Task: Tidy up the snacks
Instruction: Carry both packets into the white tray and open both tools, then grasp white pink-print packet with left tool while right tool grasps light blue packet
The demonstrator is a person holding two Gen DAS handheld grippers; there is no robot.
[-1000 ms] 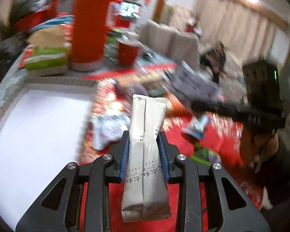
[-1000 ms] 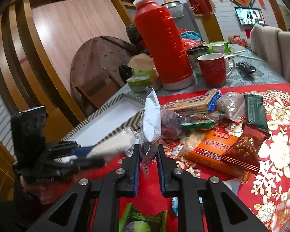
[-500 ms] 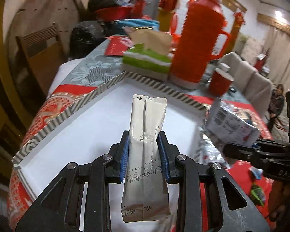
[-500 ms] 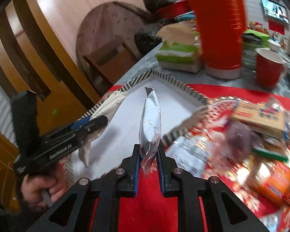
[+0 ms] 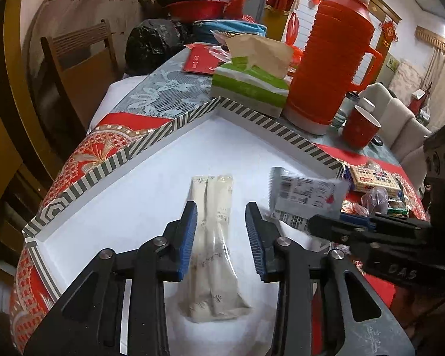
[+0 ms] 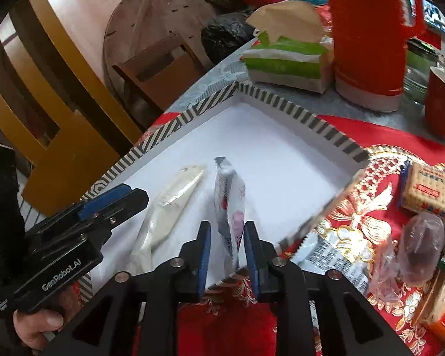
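Now both of my grippers have just been opening over the striped tray (image 5: 151, 139): left gripper (image 5: 221, 234) parted, cream packet (image 5: 213, 237) lying inside; right gripper (image 6: 227, 255) loosening around the upright silver packet (image 6: 230, 204), beside it.

Two snack packets are lying in one striped-rim tray (image 5: 151, 139): one cream packet (image 5: 213, 207) and one silver printed packet (image 6: 231, 207). Standing behind the tray are one red thermos (image 5: 332, 59), one green tissue pack (image 5: 249, 86) and one red cup (image 5: 360, 127). One cracker pack (image 6: 430, 190) is lying on the red cloth beside the tray.
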